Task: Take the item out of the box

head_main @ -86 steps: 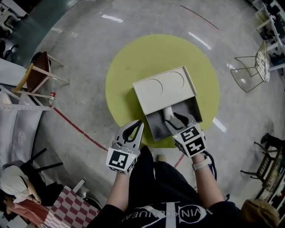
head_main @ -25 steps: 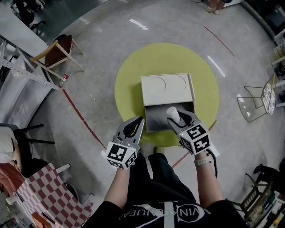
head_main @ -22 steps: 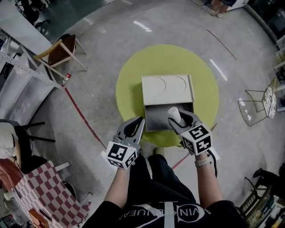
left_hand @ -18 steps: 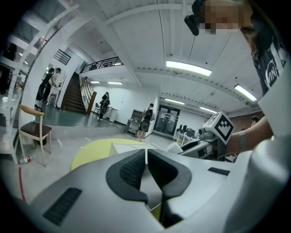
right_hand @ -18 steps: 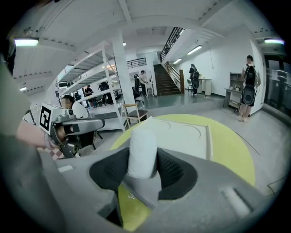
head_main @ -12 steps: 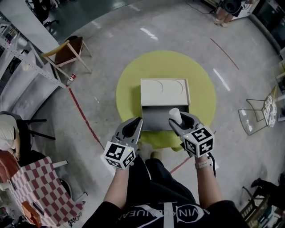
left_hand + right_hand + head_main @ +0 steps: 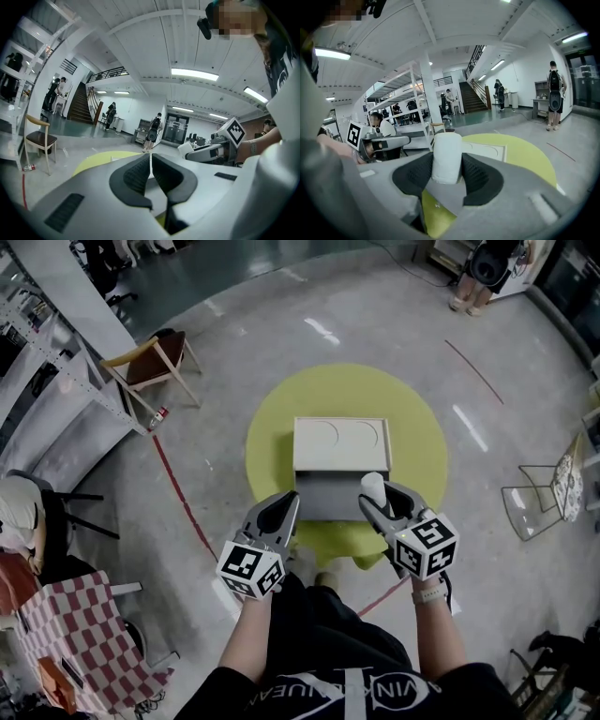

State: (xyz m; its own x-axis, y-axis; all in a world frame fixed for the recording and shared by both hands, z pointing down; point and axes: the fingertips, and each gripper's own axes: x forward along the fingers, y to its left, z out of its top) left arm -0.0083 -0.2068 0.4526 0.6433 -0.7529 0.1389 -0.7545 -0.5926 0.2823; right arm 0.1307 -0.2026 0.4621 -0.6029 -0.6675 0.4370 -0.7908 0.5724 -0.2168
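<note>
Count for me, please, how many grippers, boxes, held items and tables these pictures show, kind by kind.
Grippers: 2 (left gripper, right gripper)
Box: 1
White item, in the right gripper: 1
Yellow table: 1
Total: 5

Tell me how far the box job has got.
Done: the white item is gripped between the fingers of the right gripper and looks lifted above the open box. In hand: the lift-out. Left: set it down outside the box. The left gripper is shut, empty.
</note>
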